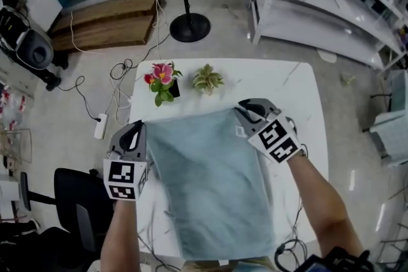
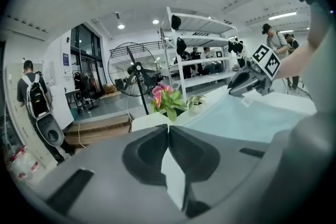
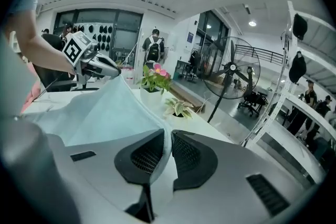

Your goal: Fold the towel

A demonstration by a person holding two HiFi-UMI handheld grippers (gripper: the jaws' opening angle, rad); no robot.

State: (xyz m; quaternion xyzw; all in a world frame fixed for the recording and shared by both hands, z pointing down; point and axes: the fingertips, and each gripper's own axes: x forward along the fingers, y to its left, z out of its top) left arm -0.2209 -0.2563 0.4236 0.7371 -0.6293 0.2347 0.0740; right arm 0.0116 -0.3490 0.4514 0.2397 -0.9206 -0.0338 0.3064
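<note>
A pale blue towel [image 1: 210,181] hangs stretched between my two grippers above the white table [image 1: 287,83], its lower end trailing toward the near edge. My left gripper [image 1: 135,132] is shut on the towel's far left corner, and a strip of cloth [image 2: 173,176] shows pinched between its jaws. My right gripper [image 1: 245,113] is shut on the far right corner, with the towel [image 3: 105,113] running out of its jaws to the left. In each gripper view the other gripper shows across the cloth: the right gripper [image 2: 242,81] and the left gripper [image 3: 102,68].
A pot of pink flowers [image 1: 162,81] and a small green plant [image 1: 207,79] stand on the table just beyond the towel. A floor fan [image 1: 188,25], wooden pallets [image 1: 105,22], white shelving [image 1: 319,3] and a black chair [image 1: 76,200] surround the table. People stand in the background.
</note>
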